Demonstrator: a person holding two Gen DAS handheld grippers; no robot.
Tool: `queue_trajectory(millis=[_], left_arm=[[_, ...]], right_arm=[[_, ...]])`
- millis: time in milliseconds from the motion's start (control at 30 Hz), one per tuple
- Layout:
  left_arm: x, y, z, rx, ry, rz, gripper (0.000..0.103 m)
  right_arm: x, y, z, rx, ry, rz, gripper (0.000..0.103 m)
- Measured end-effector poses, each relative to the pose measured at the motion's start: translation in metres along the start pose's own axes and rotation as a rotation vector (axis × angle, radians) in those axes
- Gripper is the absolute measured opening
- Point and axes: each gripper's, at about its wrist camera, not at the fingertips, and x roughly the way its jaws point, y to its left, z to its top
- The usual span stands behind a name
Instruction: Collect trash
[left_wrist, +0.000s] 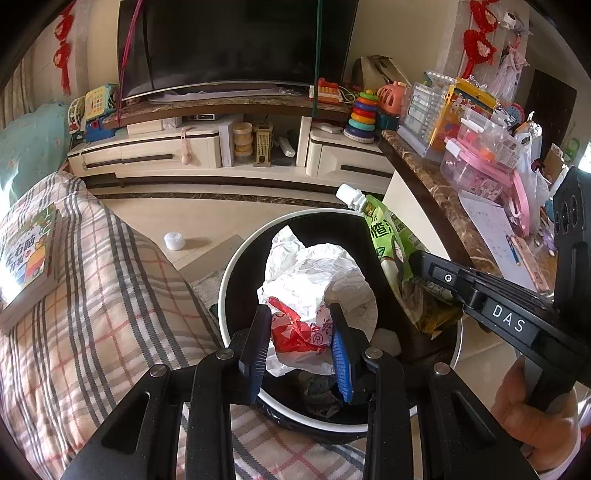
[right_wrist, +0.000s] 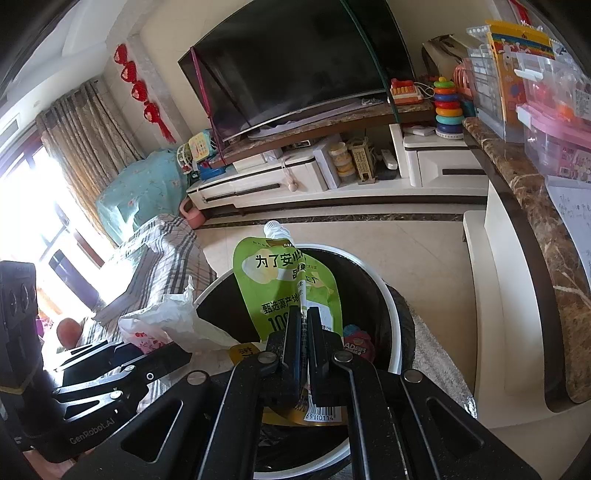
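L hand-held gripper (left_wrist: 299, 343) clamps crumpled bag (left_wrist: 310, 295), R hand-held gripper (right_wrist: 303, 332) pinches green pouch (right_wrist: 284, 284), both angled over bin (left_wrist: 229, 266), prob. above rim.

Tiled floor (left_wrist: 155, 218) carries round bin (left_wrist: 225, 280); small white roll (left_wrist: 173, 240) lies nearby on tiles.

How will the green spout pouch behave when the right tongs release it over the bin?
The green spout pouch looks flat and creased, so it is probably nearly empty, light and floppy. Released by the right tongs above the trash bin, it would likely drop in limply, not roll.
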Motion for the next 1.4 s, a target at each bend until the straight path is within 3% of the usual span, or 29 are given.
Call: queue_trajectory(millis=[100,200,267,333,433,500,567,667,767,1067,1167,1233,1400], left_arm=[[0.000,0.000,0.001,-0.002,0.004,-0.009,0.035],[-0.006,0.004,-0.002,-0.011,-0.011,-0.002,0.050],[-0.014,0.009,-0.005,-0.025,-0.023,0.010,0.058],[-0.023,0.015,-0.012,-0.043,-0.033,0.017,0.060],[-0.040,0.026,-0.026,-0.083,-0.047,0.016,0.063],[-0.054,0.031,-0.038,-0.107,-0.060,0.019,0.064],[-0.068,0.036,-0.051,-0.133,-0.074,0.031,0.068],[-0.092,0.042,-0.074,-0.172,-0.097,0.030,0.074],[-0.116,0.047,-0.100,-0.209,-0.129,0.042,0.083],[-0.181,0.042,-0.168,-0.187,-0.247,0.103,0.089],[-0.214,0.030,-0.181,-0.154,-0.334,0.114,0.092],[-0.236,0.022,-0.192,-0.133,-0.395,0.128,0.102],[-0.267,0.011,-0.230,-0.106,-0.508,0.219,0.102]], right_arm=[[0.002,-0.002,0.000,0.002,0.004,-0.004,0.006],[0.003,-0.004,0.002,0.011,0.011,-0.001,0.011],[0.000,-0.004,0.002,0.019,0.008,-0.001,0.029],[-0.010,-0.003,0.001,0.022,-0.017,0.002,0.040],[-0.026,0.001,-0.002,0.015,-0.051,0.004,0.045],[-0.035,0.005,-0.004,0.015,-0.066,0.017,0.057],[-0.046,0.011,-0.012,0.016,-0.086,0.030,0.077],[-0.061,0.022,-0.023,0.020,-0.106,0.056,0.094],[-0.075,0.033,-0.038,0.023,-0.119,0.070,0.098],[-0.115,0.070,-0.094,-0.015,-0.183,0.007,0.102],[-0.131,0.082,-0.099,-0.067,-0.217,-0.025,0.102],[-0.148,0.092,-0.099,-0.102,-0.267,-0.048,0.102],[-0.200,0.118,-0.111,-0.168,-0.464,-0.112,0.103]])
